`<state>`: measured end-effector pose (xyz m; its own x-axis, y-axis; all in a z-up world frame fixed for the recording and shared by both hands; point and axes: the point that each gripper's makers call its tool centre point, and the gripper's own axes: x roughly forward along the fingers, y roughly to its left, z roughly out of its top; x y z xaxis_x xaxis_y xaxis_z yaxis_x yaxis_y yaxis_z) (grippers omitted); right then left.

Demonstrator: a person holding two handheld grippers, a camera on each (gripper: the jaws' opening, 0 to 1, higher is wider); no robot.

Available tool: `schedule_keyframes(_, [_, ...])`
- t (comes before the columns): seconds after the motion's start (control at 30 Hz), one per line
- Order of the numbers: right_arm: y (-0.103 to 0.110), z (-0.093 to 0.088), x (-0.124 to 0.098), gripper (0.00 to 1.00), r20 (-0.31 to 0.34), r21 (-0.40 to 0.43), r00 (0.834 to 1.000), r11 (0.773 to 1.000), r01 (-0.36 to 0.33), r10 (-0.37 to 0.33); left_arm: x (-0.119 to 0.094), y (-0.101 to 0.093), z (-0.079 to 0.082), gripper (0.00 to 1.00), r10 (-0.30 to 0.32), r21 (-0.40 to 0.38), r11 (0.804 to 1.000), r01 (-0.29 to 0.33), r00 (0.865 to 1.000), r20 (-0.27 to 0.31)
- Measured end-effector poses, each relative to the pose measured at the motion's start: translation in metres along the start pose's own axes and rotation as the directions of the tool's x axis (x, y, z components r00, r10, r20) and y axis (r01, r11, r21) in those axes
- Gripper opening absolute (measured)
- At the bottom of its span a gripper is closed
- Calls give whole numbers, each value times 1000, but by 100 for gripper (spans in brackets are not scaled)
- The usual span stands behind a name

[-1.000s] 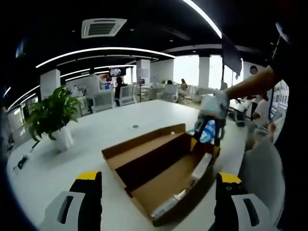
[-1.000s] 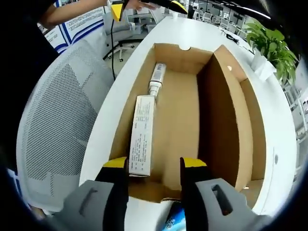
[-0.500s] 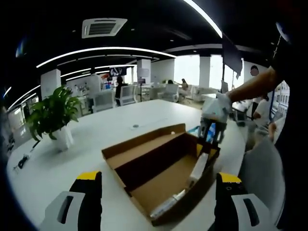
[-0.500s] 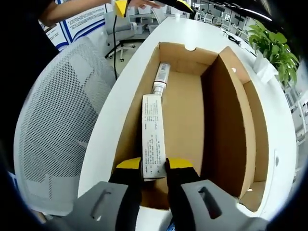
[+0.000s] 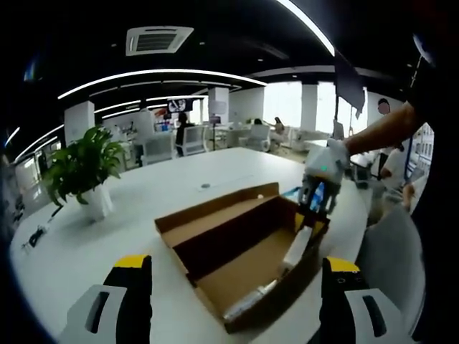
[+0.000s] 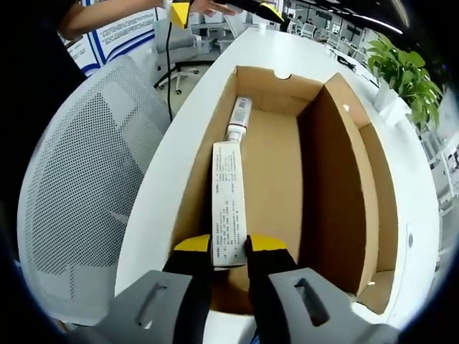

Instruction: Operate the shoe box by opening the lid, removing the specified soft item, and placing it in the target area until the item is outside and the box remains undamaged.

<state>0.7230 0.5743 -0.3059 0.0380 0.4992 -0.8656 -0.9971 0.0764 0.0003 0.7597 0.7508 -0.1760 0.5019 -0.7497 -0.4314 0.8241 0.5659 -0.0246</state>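
Note:
An open brown cardboard shoe box [image 5: 215, 218] [image 6: 272, 165] lies on the white table, its lid [image 6: 337, 179] folded up along one long side. Inside, against one wall, lie a long white carton [image 6: 228, 208] [image 5: 297, 247] and, beyond it, a white tube [image 6: 238, 118]. My right gripper [image 6: 229, 245] reaches into the box's near end, shut on the end of the carton; in the left gripper view the right gripper [image 5: 319, 188] stands over the box's far right corner. My left gripper [image 5: 237, 264] is held wide open in front of the box, apart from it.
A white mesh office chair [image 6: 79, 186] stands against the table edge beside the box. A potted plant [image 5: 79, 168] [image 6: 405, 64] sits on the table [image 5: 165, 190]. A person's arm [image 5: 376, 129] holds the right gripper. Desks and chairs fill the office behind.
My right gripper's jaws have gone from open around the carton's end to shut on it. The box and the left gripper have stayed nearly still.

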Motion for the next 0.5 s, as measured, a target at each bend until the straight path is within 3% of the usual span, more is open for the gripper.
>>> schedule_keyframes(0.5, [-4, 14, -20, 15, 37, -14, 999, 999, 33, -32, 2, -9, 1, 100, -6, 4, 1000, 6, 1000, -10])
